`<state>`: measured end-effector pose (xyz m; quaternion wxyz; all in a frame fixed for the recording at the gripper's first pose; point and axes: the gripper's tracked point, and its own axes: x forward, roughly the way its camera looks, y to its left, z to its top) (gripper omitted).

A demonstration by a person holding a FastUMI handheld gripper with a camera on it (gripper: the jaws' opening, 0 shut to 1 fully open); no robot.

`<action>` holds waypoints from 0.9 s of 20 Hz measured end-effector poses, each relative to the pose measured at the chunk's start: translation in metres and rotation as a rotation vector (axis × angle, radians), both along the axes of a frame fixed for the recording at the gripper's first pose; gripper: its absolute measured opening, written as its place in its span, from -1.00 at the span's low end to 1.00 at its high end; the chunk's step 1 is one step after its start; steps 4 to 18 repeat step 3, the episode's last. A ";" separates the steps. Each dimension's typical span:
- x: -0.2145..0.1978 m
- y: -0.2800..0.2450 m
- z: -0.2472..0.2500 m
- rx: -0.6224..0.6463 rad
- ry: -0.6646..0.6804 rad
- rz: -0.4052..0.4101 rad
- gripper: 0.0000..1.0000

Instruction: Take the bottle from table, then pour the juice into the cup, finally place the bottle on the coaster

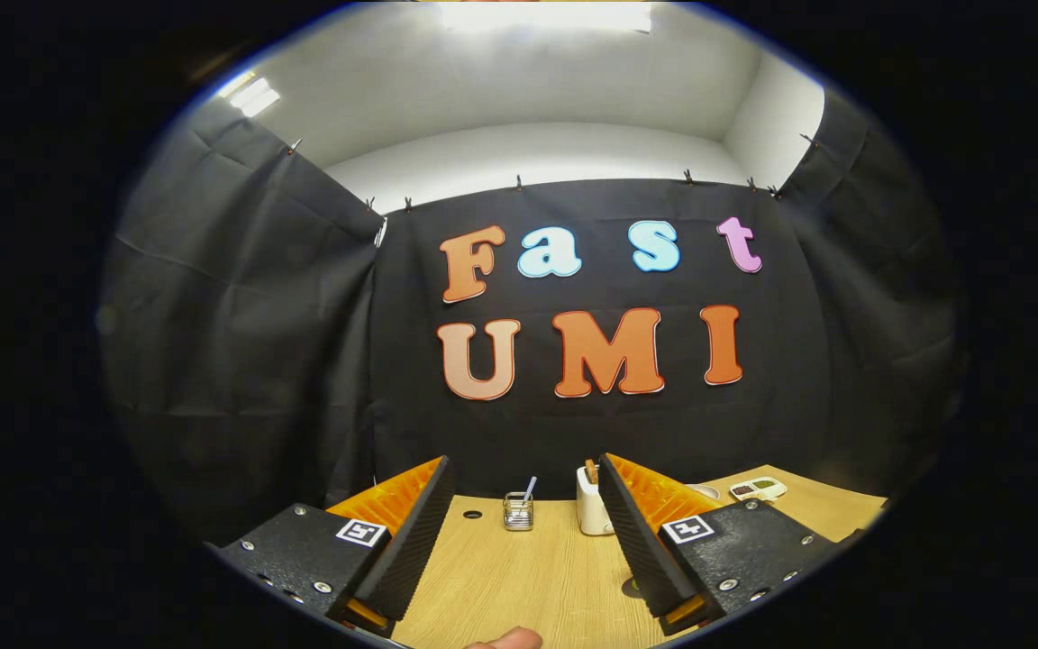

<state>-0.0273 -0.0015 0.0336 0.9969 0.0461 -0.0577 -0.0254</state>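
Spreading beneath everything, one wooden table [528,568] with a pale, straight-grained top ran from the fingers back to the black cloth wall [240,361], which hung in soft folds from small clips.

One gripper [526,482] looked along the tabletop. Its two fingers stood well apart with nothing between them but bare wood; each was a blocky wedge with a ribbed inner pad and a square marker tag on its flat housing, one finger [411,532] at about eight o'clock from the table's middle and the other [641,532] at about four o'clock.

One white bottle-like container [592,505], smooth, squat and matte, with a brown stopper-like top, stood at about one o'clock from the gap between the fingers, just beside the tip of the four-o'clock finger and close to the wall. Whether it touched that finger could not be told.

One small clear glass cup [518,511], square-sided, with a thin stick leaning out of it, stood at twelve o'clock, ahead of the gap and apart from both fingers.

One flat white tray [758,489] with small dark compartments lay at two o'clock, beyond the four-o'clock finger.

One small dark round hole [472,515] marked the wood at eleven o'clock, near the cup.

One fingertip [508,639] of the person showed at six o'clock.
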 end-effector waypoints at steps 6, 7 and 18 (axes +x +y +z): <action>-0.001 0.002 -0.001 0.004 0.002 0.003 0.90; -0.001 0.002 -0.001 0.004 0.002 0.003 0.90; -0.001 0.002 -0.001 0.004 0.002 0.003 0.90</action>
